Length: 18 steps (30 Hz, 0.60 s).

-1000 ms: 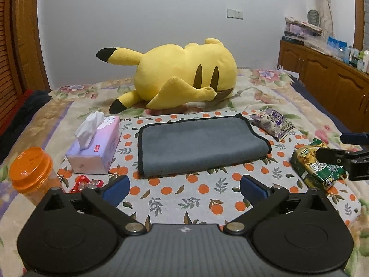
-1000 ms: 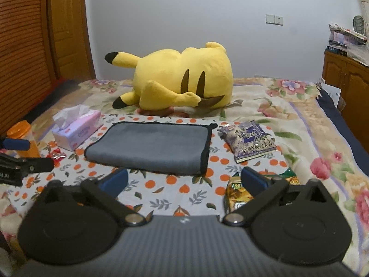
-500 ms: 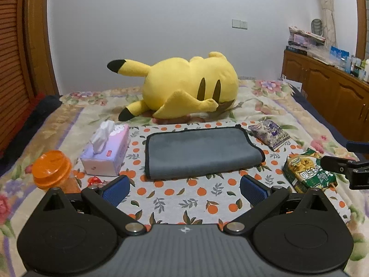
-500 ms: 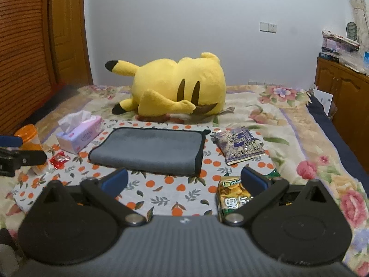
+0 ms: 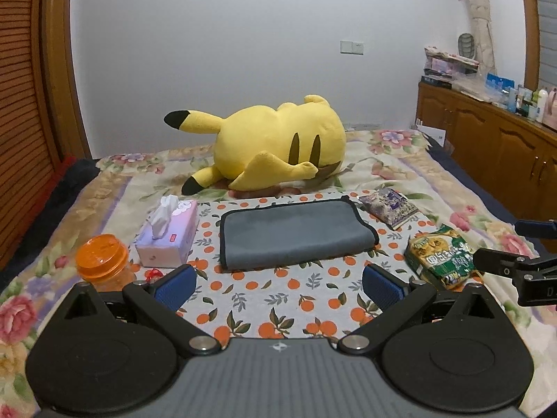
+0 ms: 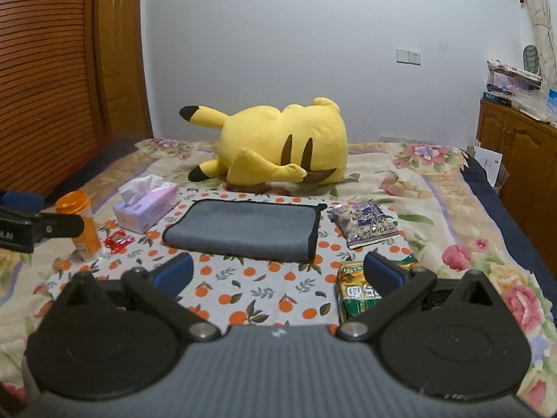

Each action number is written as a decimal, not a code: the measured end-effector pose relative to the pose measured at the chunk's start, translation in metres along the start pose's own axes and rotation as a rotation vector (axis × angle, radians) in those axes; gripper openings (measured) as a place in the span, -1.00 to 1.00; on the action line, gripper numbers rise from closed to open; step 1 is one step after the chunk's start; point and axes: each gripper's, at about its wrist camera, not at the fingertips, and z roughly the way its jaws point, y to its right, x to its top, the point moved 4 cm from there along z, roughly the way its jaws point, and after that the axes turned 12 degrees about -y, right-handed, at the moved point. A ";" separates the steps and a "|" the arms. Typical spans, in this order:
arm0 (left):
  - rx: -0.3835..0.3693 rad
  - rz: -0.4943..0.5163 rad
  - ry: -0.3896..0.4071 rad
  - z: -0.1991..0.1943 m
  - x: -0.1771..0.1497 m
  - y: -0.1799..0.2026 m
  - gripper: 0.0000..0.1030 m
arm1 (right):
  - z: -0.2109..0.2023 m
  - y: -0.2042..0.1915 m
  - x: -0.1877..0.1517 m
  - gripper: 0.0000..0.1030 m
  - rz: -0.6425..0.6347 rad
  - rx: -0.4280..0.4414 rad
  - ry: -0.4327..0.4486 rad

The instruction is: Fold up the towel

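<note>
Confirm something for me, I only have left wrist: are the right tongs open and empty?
Observer: Yes. In the right wrist view the right tongs are open with nothing between them. The towel lies ahead of them, not gripped.
Operator: What's the red bit by the orange bottle? It's half hidden for me.
Observer: A small red wrapper, flat on the cloth beside the bottle and apart from the towel.
Operator: Is the green snack bag clear of the right tongs?
Observer: Not in frame. Its near end sits behind the right-hand finger; I can't tell if they touch.
</note>
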 end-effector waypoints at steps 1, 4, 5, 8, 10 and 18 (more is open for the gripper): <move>0.000 0.005 0.001 -0.004 -0.003 0.001 1.00 | -0.003 0.000 -0.001 1.00 0.004 0.001 0.002; 0.003 0.016 0.006 -0.012 -0.012 0.004 1.00 | -0.012 -0.003 -0.006 1.00 0.008 0.003 0.009; 0.002 0.015 0.006 -0.014 -0.015 0.004 1.00 | -0.014 -0.003 -0.008 1.00 0.010 0.004 0.010; -0.005 0.010 -0.003 -0.017 -0.025 0.005 1.00 | -0.019 -0.006 -0.014 1.00 0.018 0.007 0.012; -0.004 0.014 -0.009 -0.018 -0.032 0.005 1.00 | -0.021 -0.006 -0.019 1.00 0.027 0.010 0.011; 0.002 0.015 -0.035 -0.017 -0.055 0.005 1.00 | -0.027 -0.009 -0.038 1.00 0.039 0.006 -0.002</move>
